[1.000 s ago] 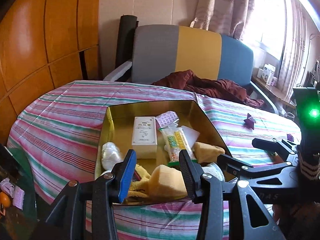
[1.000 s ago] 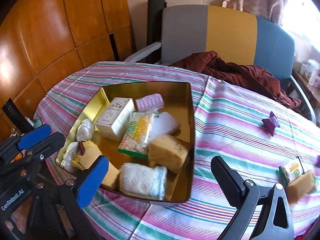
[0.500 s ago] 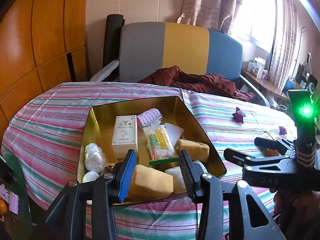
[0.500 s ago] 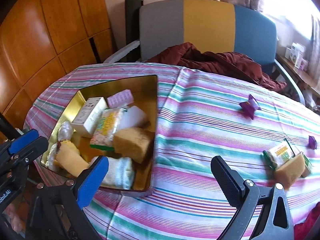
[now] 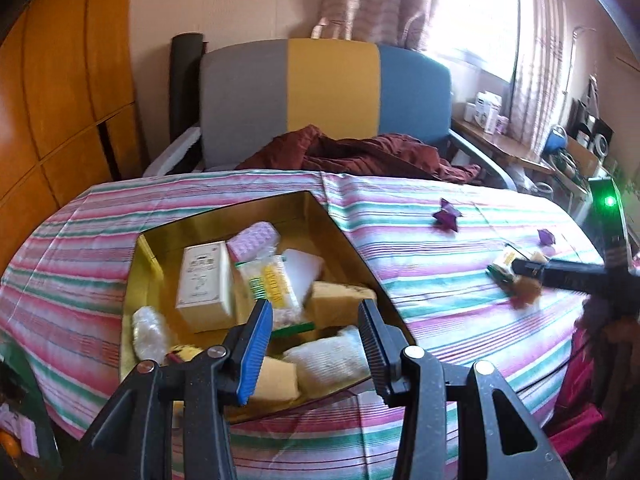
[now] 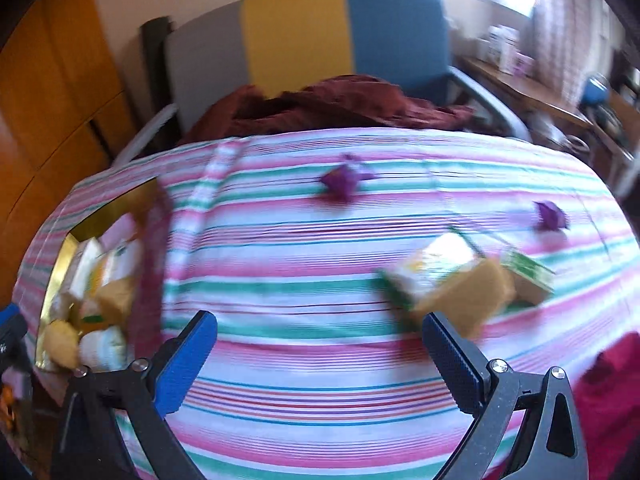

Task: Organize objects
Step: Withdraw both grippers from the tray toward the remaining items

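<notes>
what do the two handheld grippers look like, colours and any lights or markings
Both are black plastic clamp-style frames with silver rivets. The left gripper has one blue ribbed pad and one black. The right gripper shows blue pads; seen from the left wrist camera, its body carries a glowing green light.

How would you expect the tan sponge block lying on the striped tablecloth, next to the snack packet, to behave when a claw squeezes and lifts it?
The tan sponge block looks porous, so it probably compresses between the pads and weighs little. Its flat faces suggest it won't roll. It leans on the snack packet, which may shift.
</notes>
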The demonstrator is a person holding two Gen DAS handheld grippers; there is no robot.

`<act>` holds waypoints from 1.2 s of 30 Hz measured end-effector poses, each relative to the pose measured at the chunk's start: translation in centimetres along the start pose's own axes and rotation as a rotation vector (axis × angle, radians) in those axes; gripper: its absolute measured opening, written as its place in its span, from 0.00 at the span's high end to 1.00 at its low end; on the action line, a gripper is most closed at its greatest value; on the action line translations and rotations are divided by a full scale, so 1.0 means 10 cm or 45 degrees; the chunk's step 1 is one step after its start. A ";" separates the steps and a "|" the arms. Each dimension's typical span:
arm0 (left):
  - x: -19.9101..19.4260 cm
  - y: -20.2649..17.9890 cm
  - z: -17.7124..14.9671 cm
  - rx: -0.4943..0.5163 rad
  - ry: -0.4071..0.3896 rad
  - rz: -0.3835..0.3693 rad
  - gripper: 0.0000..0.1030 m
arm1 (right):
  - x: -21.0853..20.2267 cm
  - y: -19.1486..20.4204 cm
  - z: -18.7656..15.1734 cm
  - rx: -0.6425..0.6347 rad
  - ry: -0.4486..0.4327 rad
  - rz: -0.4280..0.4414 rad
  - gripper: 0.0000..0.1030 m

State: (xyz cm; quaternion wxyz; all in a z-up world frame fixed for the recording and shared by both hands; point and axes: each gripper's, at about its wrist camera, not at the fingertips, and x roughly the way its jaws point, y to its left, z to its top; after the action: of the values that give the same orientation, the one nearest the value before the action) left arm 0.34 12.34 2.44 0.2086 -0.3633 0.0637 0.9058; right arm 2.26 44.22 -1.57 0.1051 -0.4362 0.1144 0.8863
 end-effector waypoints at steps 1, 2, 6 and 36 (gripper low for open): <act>0.01 -0.04 0.01 0.011 0.001 -0.007 0.57 | -0.01 -0.12 0.03 0.025 -0.003 -0.021 0.00; 0.03 -0.09 0.03 0.025 0.004 -0.018 0.57 | -0.03 -0.26 0.06 0.058 -0.006 -0.047 0.00; 0.08 -0.25 0.08 0.064 0.016 -0.051 0.57 | -0.08 -0.73 0.19 0.170 -0.015 -0.111 0.00; 1.96 -1.98 1.24 0.368 0.257 -0.296 0.57 | 0.22 -1.67 0.07 0.567 0.054 0.031 0.00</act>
State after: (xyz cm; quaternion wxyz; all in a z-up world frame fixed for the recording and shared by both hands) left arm -11.84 40.07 -1.26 0.3542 -0.4235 0.1712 0.8160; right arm 5.25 60.53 -4.75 0.1858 -0.4195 0.3147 0.8309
